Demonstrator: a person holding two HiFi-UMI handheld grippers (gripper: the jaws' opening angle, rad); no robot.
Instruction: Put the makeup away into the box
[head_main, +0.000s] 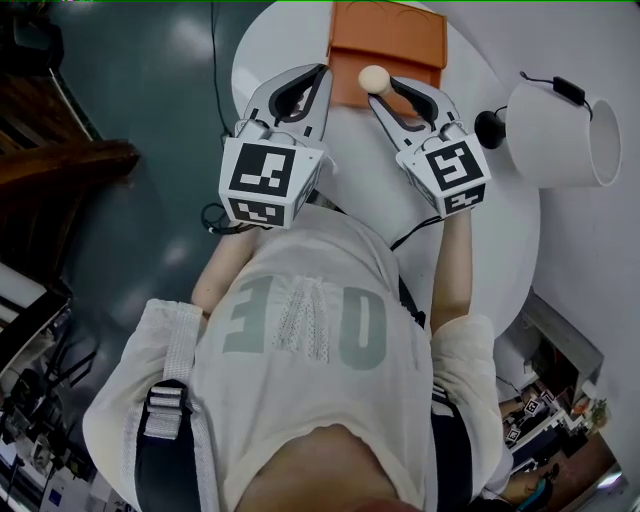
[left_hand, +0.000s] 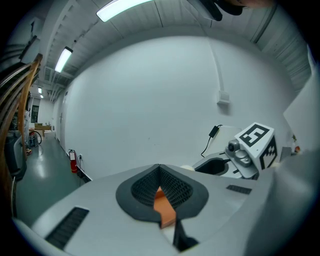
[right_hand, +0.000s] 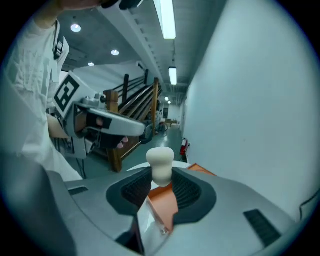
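Makeup sponge (right_hand: 160, 164), cream and rounded, is sitting clamped between the pads of the right tongs (head_main: 384, 95), its bulbous head poking out past the tips. Both tongs are hanging side by side above the round white tabletop (head_main: 500, 240), pointing toward the orange box (head_main: 388, 38) at its far side. Seen from above, the sponge is hovering at the box's near edge, not inside it. The left tongs (head_main: 317, 78) are standing with tips together, gripping nothing. A white lampshade (head_main: 560, 130) is showing at the tabletop's right side.
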